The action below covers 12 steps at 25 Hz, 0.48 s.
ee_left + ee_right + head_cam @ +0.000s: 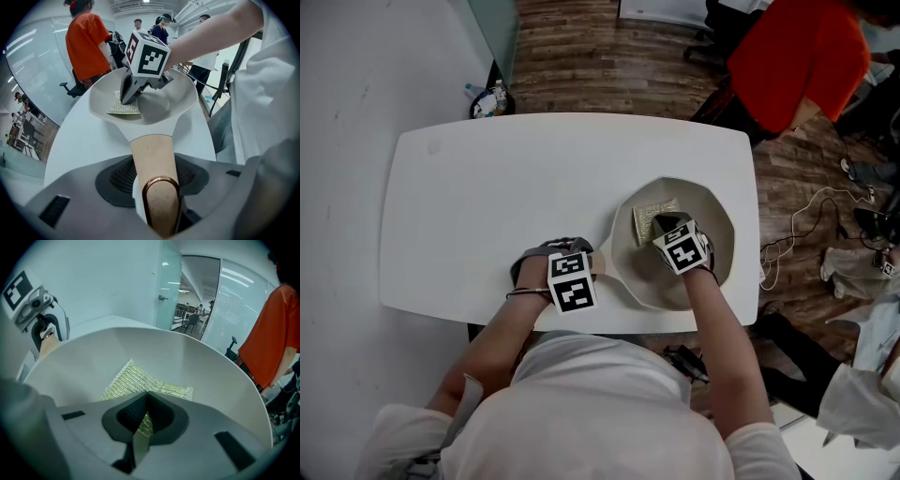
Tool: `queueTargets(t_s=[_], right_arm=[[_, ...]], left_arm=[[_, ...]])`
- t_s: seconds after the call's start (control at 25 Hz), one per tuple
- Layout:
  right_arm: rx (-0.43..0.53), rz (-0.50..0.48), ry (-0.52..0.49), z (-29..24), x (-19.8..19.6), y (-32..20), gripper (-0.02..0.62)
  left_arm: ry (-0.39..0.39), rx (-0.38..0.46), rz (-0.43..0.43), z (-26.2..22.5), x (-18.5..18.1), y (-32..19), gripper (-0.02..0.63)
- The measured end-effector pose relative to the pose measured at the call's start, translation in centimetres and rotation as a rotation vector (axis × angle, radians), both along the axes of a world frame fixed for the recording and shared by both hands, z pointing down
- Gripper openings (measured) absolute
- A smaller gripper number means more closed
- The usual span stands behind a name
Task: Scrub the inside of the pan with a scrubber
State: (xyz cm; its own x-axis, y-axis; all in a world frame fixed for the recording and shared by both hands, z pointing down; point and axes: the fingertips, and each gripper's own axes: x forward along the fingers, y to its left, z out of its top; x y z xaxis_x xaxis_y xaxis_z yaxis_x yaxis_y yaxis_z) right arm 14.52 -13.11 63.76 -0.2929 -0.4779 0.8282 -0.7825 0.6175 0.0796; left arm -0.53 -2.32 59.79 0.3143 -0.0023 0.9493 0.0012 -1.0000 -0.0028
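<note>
A cream pan (pixel 712 220) (pixel 180 96) (pixel 197 366) lies on the white table (pixel 487 216), its wooden handle (pixel 154 164) with a copper loop pointing toward me. My left gripper (pixel 567 277) (pixel 157 197) is shut on that handle. A flat yellow-green scrubber (pixel 654 216) (pixel 124 107) (pixel 145 385) lies inside the pan on its floor. My right gripper (pixel 667 232) (pixel 129 96) (pixel 143 427) reaches down into the pan, shut on the scrubber's near edge and pressing it to the pan.
A person in a red shirt (pixel 802 56) (pixel 274 343) stands beyond the table's far right corner. Cables (pixel 806 225) trail on the wooden floor to the right. A small bin with bottles (pixel 490 98) sits past the far left edge.
</note>
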Motion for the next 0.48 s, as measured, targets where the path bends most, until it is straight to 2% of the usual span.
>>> queueTargets(t_s=[0.2,0.48], right_arm=[[-0.012,-0.026,-0.046,0.1,-0.9,0.5,0.023],[-0.086,-0.082,-0.123,0.0,-2.9,1.9,0.023]], left_arm=[[-0.005,-0.003,-0.001,-0.2,0.1,0.0,0.215],[-0.005,-0.004,-0.002,-0.3,0.1,0.0,0.215]])
